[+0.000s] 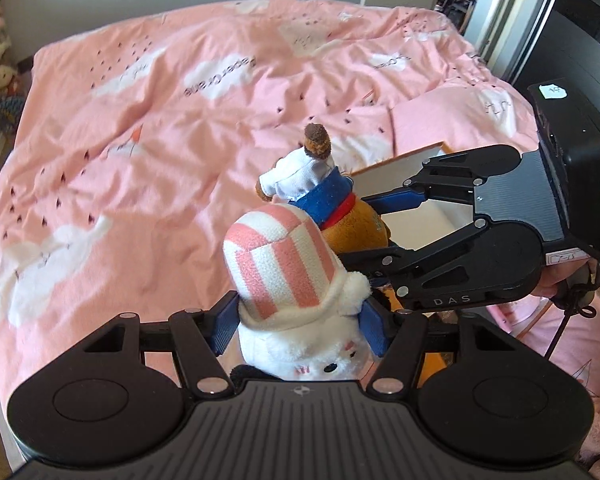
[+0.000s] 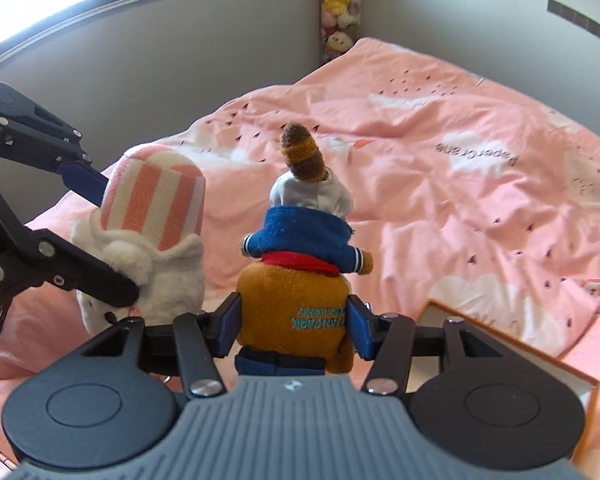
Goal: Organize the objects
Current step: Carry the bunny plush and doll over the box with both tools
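Carrying step, by the look of it: two plush toys held aloft over the pink bed [image 1: 148, 128], neither touching the cover.

Left gripper [image 1: 300, 330] clenched on the white plush [image 1: 300, 348], blue pads pressing either side just under its pink-and-white striped hat [image 1: 280, 264]; face turned toward the camera, hat pointing away. Same toy visible in the right view [image 2: 156, 248], squeezed between the left tool's fingers.

Right gripper [image 2: 294, 330] clenched on the brown plush [image 2: 296, 300], pads biting its orange belly from both sides; toy inverted, printed lettering upside down, blue jacket and white hat bunched at the far end. In the left view, same toy [image 1: 352, 228] just beyond the striped hat, the two plushes nearly side by side, perhaps brushing; cannot tell.

Open box [image 2: 512, 344] with a brown rim sitting on the bed near its right edge, just under and beside the right tool. Likely the destination, though not certain.

Next move: keeping both grips firm, bringing each toy over the box or chosen spot, lowering one at a time, releasing only once settled. Soft bodies apt to slip or spring back.
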The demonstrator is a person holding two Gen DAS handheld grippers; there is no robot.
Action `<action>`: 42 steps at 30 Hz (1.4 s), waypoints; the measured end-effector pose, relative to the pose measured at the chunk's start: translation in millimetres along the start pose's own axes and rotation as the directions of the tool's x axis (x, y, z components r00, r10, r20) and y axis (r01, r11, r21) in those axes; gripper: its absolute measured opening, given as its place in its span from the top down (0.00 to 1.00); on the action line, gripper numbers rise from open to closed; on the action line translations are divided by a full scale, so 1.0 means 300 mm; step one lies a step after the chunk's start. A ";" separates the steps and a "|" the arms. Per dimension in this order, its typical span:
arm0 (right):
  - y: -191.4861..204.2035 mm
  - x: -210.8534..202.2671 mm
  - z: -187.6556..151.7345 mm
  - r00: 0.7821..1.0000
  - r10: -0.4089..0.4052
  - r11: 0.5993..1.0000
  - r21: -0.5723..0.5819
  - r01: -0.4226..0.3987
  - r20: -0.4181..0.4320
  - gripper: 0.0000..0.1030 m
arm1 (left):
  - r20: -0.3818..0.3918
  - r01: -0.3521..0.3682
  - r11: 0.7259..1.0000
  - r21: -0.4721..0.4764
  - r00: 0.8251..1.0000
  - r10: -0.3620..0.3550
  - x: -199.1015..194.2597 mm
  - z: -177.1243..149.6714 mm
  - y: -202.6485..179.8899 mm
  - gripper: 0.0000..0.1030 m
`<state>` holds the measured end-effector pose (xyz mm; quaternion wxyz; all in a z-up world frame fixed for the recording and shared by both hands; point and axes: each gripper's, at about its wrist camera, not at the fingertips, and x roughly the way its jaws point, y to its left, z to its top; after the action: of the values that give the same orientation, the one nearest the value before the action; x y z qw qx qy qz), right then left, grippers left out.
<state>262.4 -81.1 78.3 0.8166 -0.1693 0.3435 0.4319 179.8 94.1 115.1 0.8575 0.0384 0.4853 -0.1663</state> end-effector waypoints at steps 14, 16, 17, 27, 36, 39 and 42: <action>-0.198 -0.169 -0.077 0.952 -0.299 0.950 0.074 0.303 -0.063 0.45 | 0.022 0.063 0.987 0.148 0.998 -0.066 0.098 0.160 -0.202 0.30; -0.229 -0.162 -0.107 0.941 -0.325 0.939 0.082 0.333 -0.096 0.45 | 0.006 0.070 0.985 0.157 0.997 -0.072 0.137 0.175 -0.219 0.30; -0.241 -0.156 -0.122 0.936 -0.334 0.936 0.082 0.343 -0.108 0.45 | -0.003 0.075 0.984 0.162 0.997 -0.075 0.156 0.181 -0.226 0.30; -0.337 -0.063 -0.235 0.921 -0.327 0.927 0.118 0.356 -0.211 0.45 | -0.101 0.103 0.973 0.207 0.991 -0.083 0.356 0.216 -0.289 0.30; -0.377 0.040 -0.290 0.900 -0.312 0.927 0.111 0.359 -0.305 0.44 | -0.179 0.149 0.964 0.221 0.978 -0.110 0.515 0.227 -0.321 0.30; -0.384 0.063 -0.302 0.889 -0.320 0.924 0.098 0.369 -0.326 0.44 | -0.188 0.154 0.960 0.233 0.976 -0.111 0.554 0.240 -0.337 0.30; -0.390 0.075 -0.311 0.873 -0.348 0.919 0.057 0.389 -0.340 0.44 | -0.192 0.140 0.952 0.272 0.977 -0.089 0.598 0.240 -0.370 0.30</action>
<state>328.5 -187.9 -5.9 0.8254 -0.2491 0.4601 0.2121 288.0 -71.2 11.8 0.7852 0.1474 0.5325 -0.2796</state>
